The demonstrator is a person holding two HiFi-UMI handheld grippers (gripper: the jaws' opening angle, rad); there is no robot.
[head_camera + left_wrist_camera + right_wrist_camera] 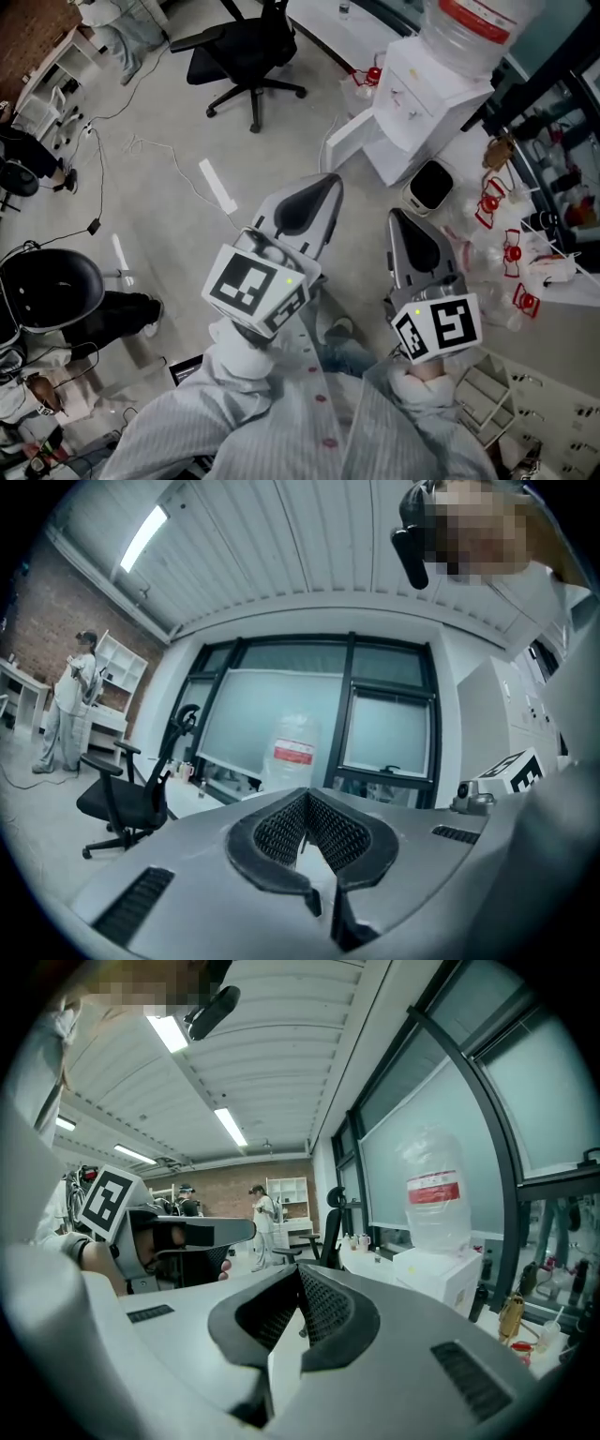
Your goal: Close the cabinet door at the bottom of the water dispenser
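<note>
Since the cabinet door (352,141) hanging open at the foot of the water dispenser (422,94), far right, looks like a light hinged panel, we figure a nudge near its free edge does it. Our left gripper (330,183) and right gripper (397,217) are both pinched closed, empty, roughly level, aimed at it, well short.
</note>
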